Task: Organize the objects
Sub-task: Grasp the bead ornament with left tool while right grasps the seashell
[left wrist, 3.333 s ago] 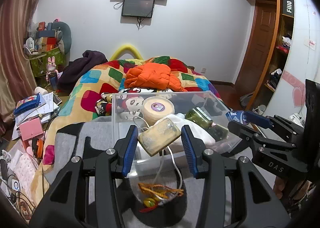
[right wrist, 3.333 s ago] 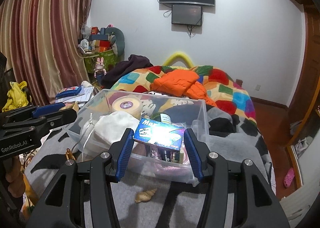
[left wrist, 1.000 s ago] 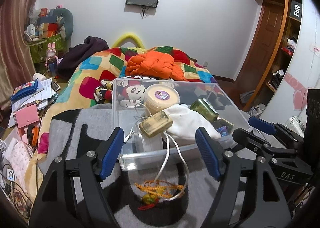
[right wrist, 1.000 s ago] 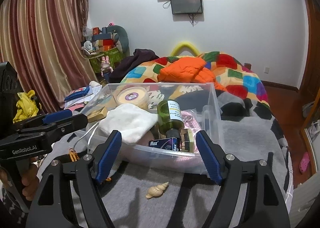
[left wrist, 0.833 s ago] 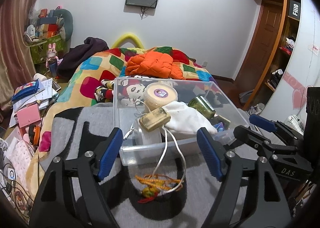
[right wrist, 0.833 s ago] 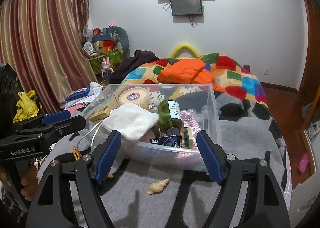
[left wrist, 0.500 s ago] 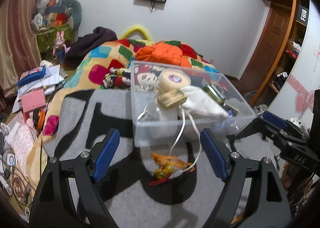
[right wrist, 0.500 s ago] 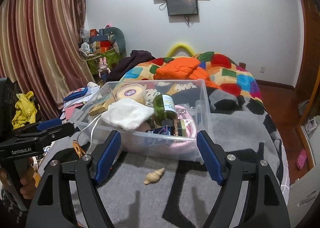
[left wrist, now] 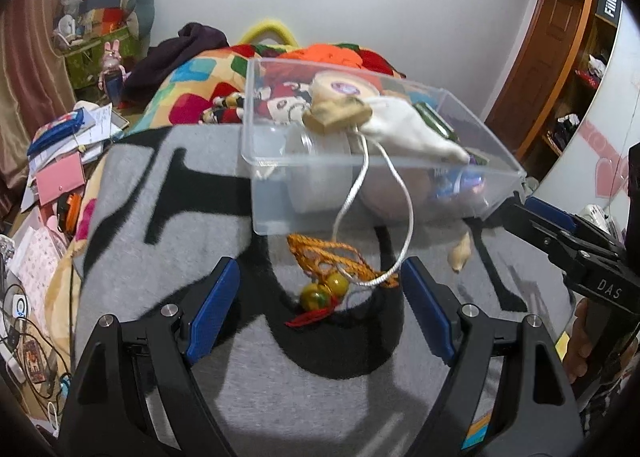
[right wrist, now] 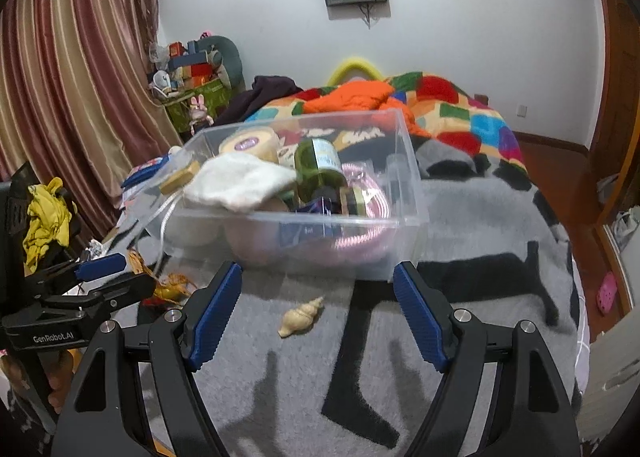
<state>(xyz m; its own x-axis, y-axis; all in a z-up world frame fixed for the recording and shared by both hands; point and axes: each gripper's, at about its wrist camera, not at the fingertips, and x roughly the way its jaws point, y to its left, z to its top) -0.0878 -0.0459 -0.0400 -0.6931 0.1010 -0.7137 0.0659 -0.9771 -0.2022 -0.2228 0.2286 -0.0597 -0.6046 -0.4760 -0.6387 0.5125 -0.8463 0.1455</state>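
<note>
Jaws spread wide and empty on both the left gripper (left wrist: pixel 320 303) and right gripper (right wrist: pixel 318 307). Poised above a beaded charm (left wrist: pixel 326 285) and a seashell (right wrist: pixel 301 316), loose on the grey blanket (right wrist: pixel 480 225) beside the full clear bin (right wrist: pixel 404 193). Best lowered straight, closing gently. White cord (left wrist: pixel 394 217) draped across the charm, likely to snag.

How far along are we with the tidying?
Most items already sit in the clear bin. Nothing is in hand: the left gripper and right gripper are both open and empty. Left on the blanket: the seashell and the beaded orange tassel.
</note>
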